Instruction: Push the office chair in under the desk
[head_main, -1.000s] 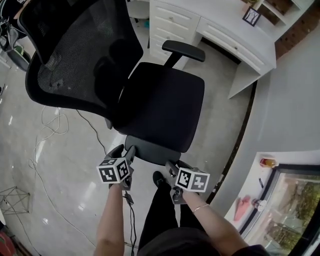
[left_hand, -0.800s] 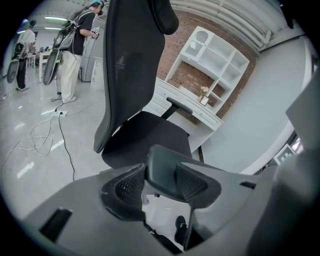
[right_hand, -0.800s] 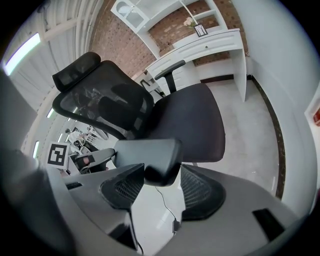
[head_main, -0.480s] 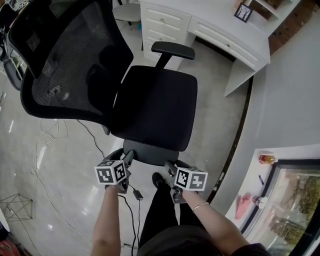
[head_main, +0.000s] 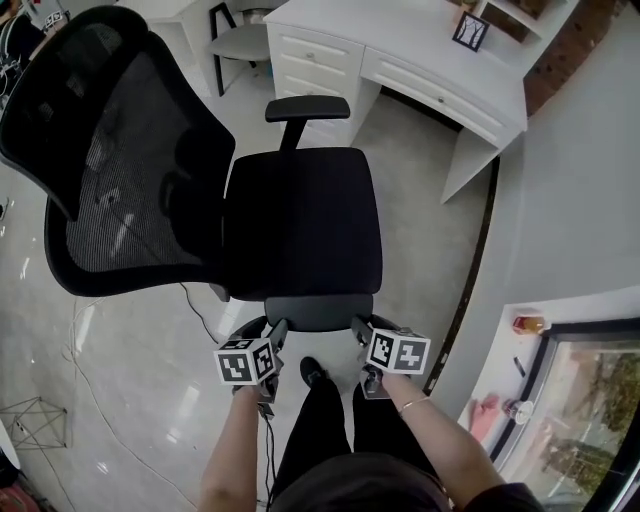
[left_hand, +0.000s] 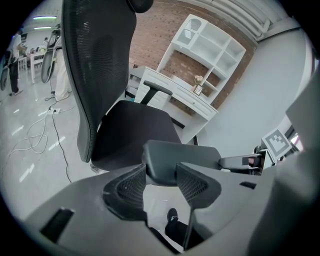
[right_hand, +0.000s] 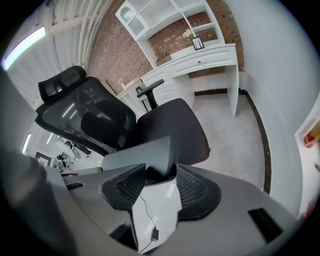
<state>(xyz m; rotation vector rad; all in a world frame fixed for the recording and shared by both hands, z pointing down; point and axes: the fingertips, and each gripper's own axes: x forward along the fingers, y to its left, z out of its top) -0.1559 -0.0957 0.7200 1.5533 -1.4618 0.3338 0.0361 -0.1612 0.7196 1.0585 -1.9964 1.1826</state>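
Observation:
A black office chair with a mesh back (head_main: 120, 170) and a dark seat (head_main: 300, 225) stands on the pale floor, short of the white desk (head_main: 440, 62). Its far armrest (head_main: 307, 108) points at the desk drawers. The near armrest (head_main: 318, 310) lies across the picture just before me. My left gripper (head_main: 274, 334) is shut on that armrest's left end (left_hand: 180, 160). My right gripper (head_main: 360, 330) grips its right end (right_hand: 145, 156); its jaws have just been closing with the pad between them. Both pairs of jaws flank the pad closely.
White cables (head_main: 95, 260) trail over the floor at left. A grey wall and dark skirting (head_main: 470, 290) run along the right. A small stool (head_main: 240, 42) stands by the drawers, and a framed picture (head_main: 470, 30) is on the desk. My shoe (head_main: 312, 372) is under the armrest.
The chair has swung round, so the near armrest now lies level across the picture and the seat points more squarely at the desk. Both grippers moved right with it.

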